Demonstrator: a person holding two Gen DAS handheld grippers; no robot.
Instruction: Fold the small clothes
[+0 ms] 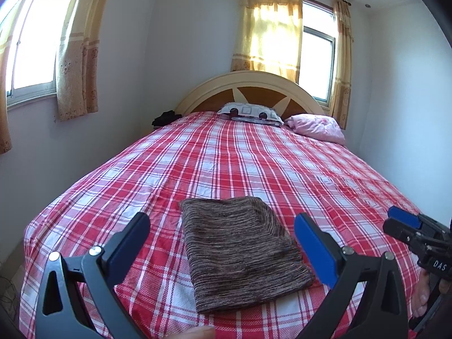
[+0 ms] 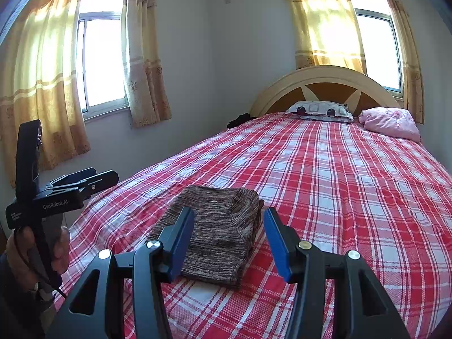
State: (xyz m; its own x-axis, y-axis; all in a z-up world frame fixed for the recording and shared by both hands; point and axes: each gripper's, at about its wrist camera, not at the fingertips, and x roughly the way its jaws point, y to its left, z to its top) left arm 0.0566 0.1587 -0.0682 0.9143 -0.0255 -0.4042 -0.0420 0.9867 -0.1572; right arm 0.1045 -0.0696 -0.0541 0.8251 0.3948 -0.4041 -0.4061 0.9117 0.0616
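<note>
A brown striped knit garment [image 1: 240,254] lies folded into a thick rectangle on the red plaid bed [image 1: 226,163], near its foot. My left gripper [image 1: 223,221] hovers above it, open wide, one finger on each side and nothing between the pads. The right gripper [image 1: 395,224] shows at the right edge of the left wrist view, held in a hand. In the right wrist view the folded garment [image 2: 217,234] lies just beyond my right gripper [image 2: 228,214], which is open and empty. The left gripper [image 2: 110,178] hangs over the bed's left edge.
At the far end of the plaid bed [image 2: 339,169] are a curved headboard [image 1: 248,84], a patterned pillow [image 1: 250,113] and a pink pillow [image 1: 316,127]. A dark bundle [image 1: 165,118] sits at the bed's far left corner. Curtained windows [image 2: 101,56] line the walls.
</note>
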